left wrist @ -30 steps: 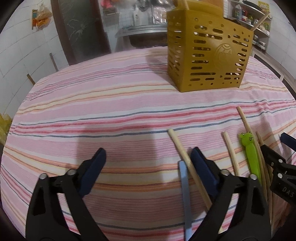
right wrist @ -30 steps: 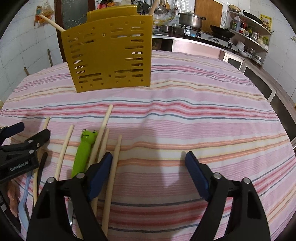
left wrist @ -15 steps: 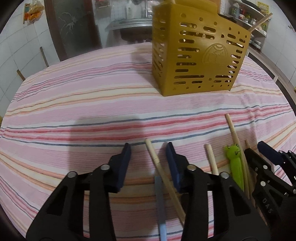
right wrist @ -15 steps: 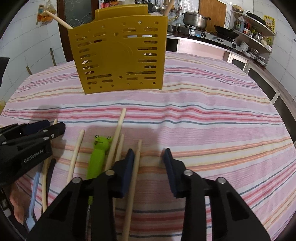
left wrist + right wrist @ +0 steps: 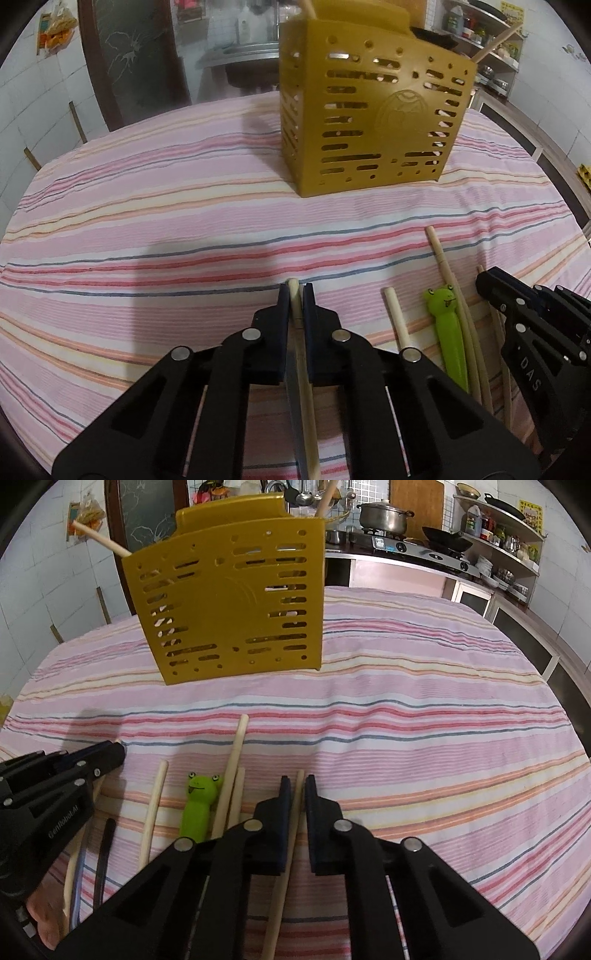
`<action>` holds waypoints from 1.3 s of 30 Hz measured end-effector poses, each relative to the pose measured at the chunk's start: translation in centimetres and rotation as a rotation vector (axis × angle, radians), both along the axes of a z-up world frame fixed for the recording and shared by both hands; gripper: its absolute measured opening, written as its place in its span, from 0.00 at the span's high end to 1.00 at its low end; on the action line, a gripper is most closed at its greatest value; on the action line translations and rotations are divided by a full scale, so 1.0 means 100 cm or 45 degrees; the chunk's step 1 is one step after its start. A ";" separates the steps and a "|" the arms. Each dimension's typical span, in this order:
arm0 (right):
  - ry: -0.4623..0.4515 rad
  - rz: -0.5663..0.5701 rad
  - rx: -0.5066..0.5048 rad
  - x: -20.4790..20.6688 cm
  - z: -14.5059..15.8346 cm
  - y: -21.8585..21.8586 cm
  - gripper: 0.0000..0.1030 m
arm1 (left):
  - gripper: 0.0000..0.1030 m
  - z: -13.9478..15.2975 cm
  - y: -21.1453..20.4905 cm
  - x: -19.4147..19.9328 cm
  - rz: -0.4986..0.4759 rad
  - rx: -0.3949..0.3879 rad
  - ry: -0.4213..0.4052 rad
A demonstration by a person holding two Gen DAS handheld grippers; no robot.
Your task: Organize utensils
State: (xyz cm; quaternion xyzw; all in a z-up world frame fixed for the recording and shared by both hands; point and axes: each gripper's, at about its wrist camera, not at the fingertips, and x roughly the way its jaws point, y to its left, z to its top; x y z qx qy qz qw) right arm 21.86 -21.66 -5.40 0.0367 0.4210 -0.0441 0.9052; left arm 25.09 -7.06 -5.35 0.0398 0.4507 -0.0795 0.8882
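Observation:
A yellow perforated utensil holder [image 5: 373,122] stands at the back of the striped table and also shows in the right wrist view [image 5: 229,609], with wooden sticks poking out of it. My left gripper [image 5: 295,291] is shut on a wooden chopstick [image 5: 301,354] low over the cloth, with a thin blue utensil beside it. My right gripper [image 5: 295,781] is shut on another wooden chopstick [image 5: 286,864]. Between the grippers lie a green frog-handled utensil [image 5: 199,805] and several loose wooden chopsticks [image 5: 229,771].
The pink striped tablecloth [image 5: 424,720] covers the table. A dark utensil [image 5: 103,856] and a blue one lie under the left gripper in the right wrist view. A kitchen counter with a stove and pot [image 5: 384,517] is behind the table.
Both grippers have closed, from wide open to shut, each on a chopstick. Both have moved forward toward the holder.

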 end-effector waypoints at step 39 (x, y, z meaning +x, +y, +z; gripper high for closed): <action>-0.635 0.053 0.116 -0.071 0.085 -0.015 0.98 | 0.96 0.101 0.063 -0.075 0.134 -0.162 -0.514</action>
